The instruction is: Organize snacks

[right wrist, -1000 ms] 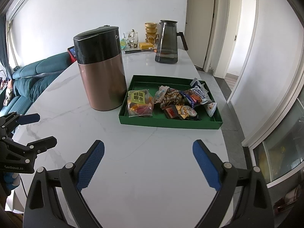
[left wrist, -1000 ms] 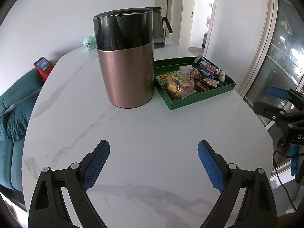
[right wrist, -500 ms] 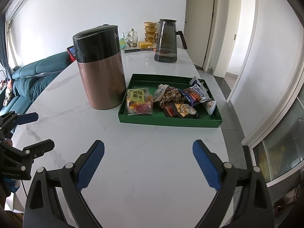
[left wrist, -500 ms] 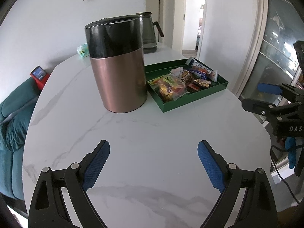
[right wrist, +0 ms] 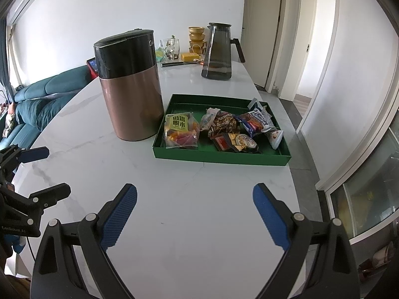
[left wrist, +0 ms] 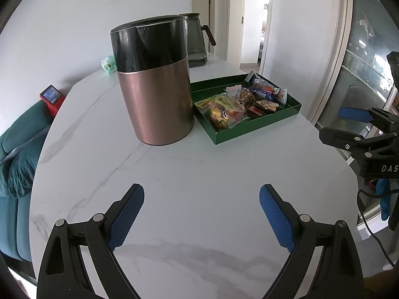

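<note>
Both claws are held wide open and empty over the white marble counter (right wrist: 199,224); the crinkly snack packets (right wrist: 224,129) are seen in the shallow green tray (right wrist: 219,158) ahead, nearer the right claw (right wrist: 194,211) than the left claw (left wrist: 202,214).

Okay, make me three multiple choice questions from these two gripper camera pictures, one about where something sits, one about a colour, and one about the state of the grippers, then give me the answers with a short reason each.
1. Where do the snack packets lie?
A. In the tray
B. On the sofa
C. Inside the canister

2. What colour is the tray?
A. Red
B. Green
C. White

3. How do the two grippers stand?
A. Both shut on a packet
B. One holds the jug
C. Both open and empty

Answers:
1 A: the packets sit inside the tray's walls, beside the copper and black canister.
2 B: its walls and floor are green against the white marble table.
3 C: the left gripper and the right gripper each show blue pads wide apart over bare tabletop, with nothing between them.
</note>
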The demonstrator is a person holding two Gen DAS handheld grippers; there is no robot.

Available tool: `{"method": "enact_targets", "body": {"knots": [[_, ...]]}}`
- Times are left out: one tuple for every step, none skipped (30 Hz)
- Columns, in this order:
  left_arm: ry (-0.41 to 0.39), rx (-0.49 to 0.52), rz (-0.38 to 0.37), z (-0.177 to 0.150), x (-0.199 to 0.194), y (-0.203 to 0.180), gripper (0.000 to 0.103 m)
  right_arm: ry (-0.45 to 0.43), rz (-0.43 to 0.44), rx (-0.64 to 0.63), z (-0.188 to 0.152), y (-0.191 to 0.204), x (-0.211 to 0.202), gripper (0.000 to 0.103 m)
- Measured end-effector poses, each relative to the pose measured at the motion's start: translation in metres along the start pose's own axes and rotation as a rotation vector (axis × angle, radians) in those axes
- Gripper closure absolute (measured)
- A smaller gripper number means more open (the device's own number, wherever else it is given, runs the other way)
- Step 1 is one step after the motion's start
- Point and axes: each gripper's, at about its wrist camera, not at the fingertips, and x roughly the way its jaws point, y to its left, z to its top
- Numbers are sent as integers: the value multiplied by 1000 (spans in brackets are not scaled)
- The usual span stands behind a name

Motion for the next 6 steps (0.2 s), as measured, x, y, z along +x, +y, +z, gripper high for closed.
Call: {"method": "enact_targets", "body": {"knots": [[0,1,1,0,0,0,12,0,0,0,0,0,0,0],[1,0,1,0,0,0,12,0,0,2,0,0,0,0],[2,1,2,0,1,0,12,1,1,2,0,0,0,0],[2,0,1,0,1,0,12,2,1,2,0,0,1,0],[4,-1,-1,0,1,0,12,2,1,2,0,0,1,0],[6,-3,-2,0,2,1,12,3,1,1,0,0,2,0]]}}
